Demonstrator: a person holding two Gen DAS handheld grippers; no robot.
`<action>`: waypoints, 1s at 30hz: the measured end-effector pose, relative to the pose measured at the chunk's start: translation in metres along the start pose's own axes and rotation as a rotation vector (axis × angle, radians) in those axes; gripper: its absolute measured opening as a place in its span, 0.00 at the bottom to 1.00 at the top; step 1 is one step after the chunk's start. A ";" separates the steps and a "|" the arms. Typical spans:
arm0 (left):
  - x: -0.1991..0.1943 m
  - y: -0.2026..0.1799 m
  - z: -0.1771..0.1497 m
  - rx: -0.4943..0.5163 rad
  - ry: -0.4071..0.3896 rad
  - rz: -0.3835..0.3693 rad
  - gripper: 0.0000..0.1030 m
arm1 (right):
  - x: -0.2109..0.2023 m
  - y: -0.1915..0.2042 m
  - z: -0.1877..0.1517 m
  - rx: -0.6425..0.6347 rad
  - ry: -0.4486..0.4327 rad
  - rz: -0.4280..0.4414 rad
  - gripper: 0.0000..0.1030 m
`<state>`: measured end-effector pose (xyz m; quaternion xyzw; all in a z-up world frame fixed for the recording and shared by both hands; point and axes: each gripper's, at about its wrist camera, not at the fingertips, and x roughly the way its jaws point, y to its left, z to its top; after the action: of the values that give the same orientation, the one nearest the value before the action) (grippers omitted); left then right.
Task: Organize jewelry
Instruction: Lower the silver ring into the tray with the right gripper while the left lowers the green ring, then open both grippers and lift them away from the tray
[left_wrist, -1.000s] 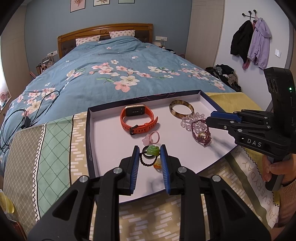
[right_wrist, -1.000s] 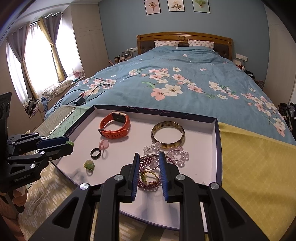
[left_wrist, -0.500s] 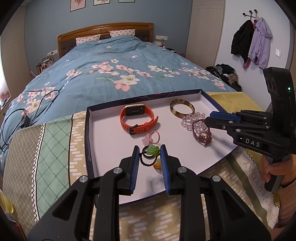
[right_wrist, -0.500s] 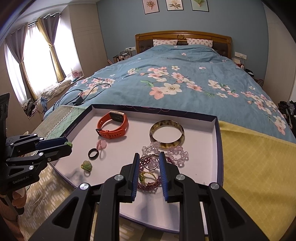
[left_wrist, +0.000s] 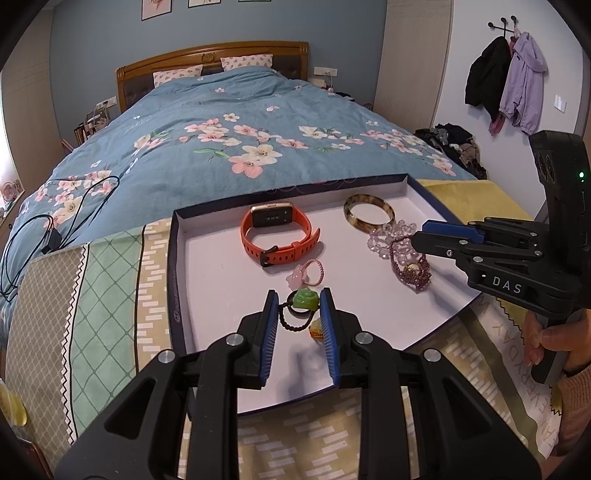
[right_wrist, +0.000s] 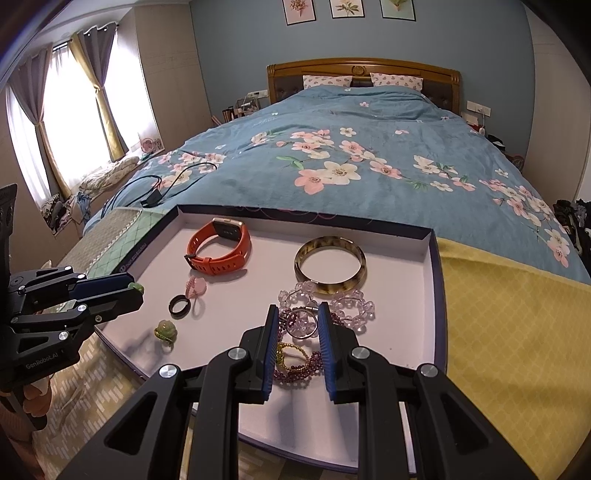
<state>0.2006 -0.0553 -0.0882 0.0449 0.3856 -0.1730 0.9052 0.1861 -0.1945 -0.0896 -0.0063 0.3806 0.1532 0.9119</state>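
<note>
A shallow white tray (left_wrist: 221, 288) (right_wrist: 406, 332) lies at the bed's foot. It holds an orange watch (left_wrist: 277, 232) (right_wrist: 221, 247), a tortoiseshell bangle (left_wrist: 368, 212) (right_wrist: 330, 264), a clear bead bracelet (left_wrist: 388, 236) (right_wrist: 351, 306), a purple bead strand (left_wrist: 410, 269) (right_wrist: 295, 369), a pink ring (left_wrist: 306, 275) (right_wrist: 195, 290), a black ring (right_wrist: 180, 305) and a yellow-green ring (right_wrist: 166, 332). My left gripper (left_wrist: 298, 299) is shut on a small green charm (left_wrist: 305, 299) (right_wrist: 136, 287) with a black cord (left_wrist: 291, 321), held just above the tray. My right gripper (right_wrist: 297, 314) is open over the bead pile.
The tray rests on a patterned cloth (left_wrist: 92, 295) and a yellow blanket (right_wrist: 498, 295). Behind it is a blue floral duvet (left_wrist: 240, 129). A black cable (left_wrist: 55, 229) lies at the left. Clothes hang on the right wall (left_wrist: 506, 81).
Both grippers have stayed almost still. The tray's contents have not moved.
</note>
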 end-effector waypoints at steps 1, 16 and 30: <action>0.003 0.000 -0.001 -0.004 0.010 -0.005 0.22 | 0.001 0.001 0.000 -0.002 0.005 -0.002 0.19; 0.001 0.004 -0.008 -0.029 0.005 0.002 0.47 | -0.009 -0.002 -0.003 0.031 -0.015 -0.013 0.42; -0.082 0.002 -0.039 -0.039 -0.191 0.082 0.94 | -0.069 0.015 -0.029 0.069 -0.163 -0.052 0.93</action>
<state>0.1217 -0.0226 -0.0568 0.0265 0.2987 -0.1318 0.9448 0.1156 -0.2028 -0.0603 0.0276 0.3100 0.1165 0.9432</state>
